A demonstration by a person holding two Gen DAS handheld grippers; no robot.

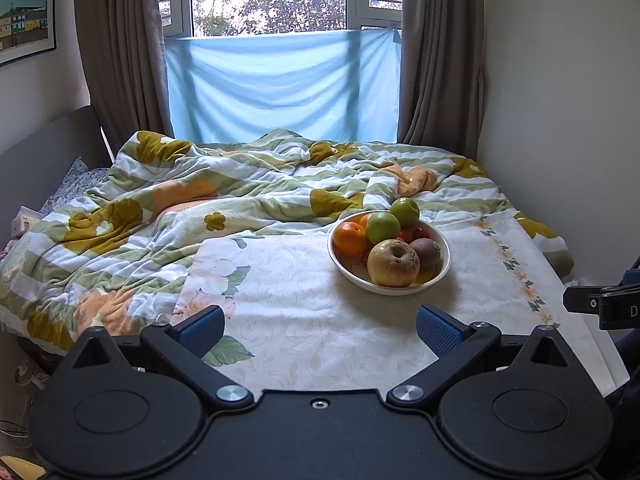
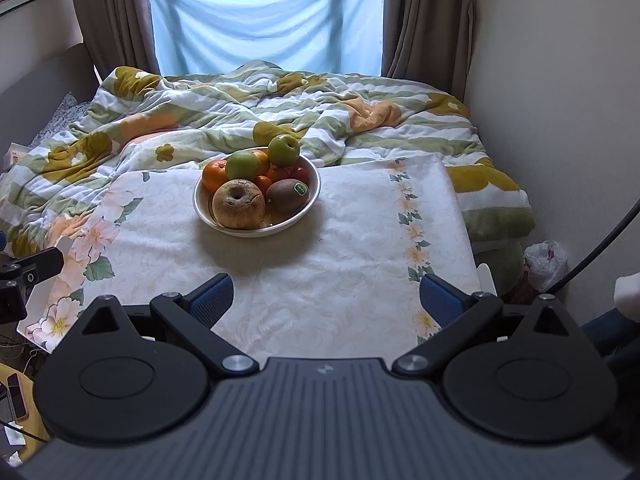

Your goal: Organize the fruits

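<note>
A white bowl [image 1: 354,270] [image 2: 304,208] heaped with fruit stands on a floral-cloth table [image 1: 300,320] [image 2: 340,248]. In it lie a wrinkled yellow-brown apple [image 1: 393,263] [image 2: 239,204], a kiwi with a green sticker [image 1: 427,251] [image 2: 287,195], an orange [image 1: 349,238] [image 2: 214,175], two green apples [image 1: 383,227] [image 2: 243,165] and some red fruit. My left gripper [image 1: 320,330] hangs open over the table's near edge, below and left of the bowl. My right gripper [image 2: 326,300] is open too, short of the bowl, with nothing between its fingers.
A rumpled green, white and mustard quilt [image 1: 180,208] [image 2: 360,120] covers the bed behind the table. Walls close in on both sides. A white plastic bag [image 2: 546,260] lies on the floor at the right. Each gripper's body shows at the other view's edge [image 1: 604,304] [image 2: 24,272].
</note>
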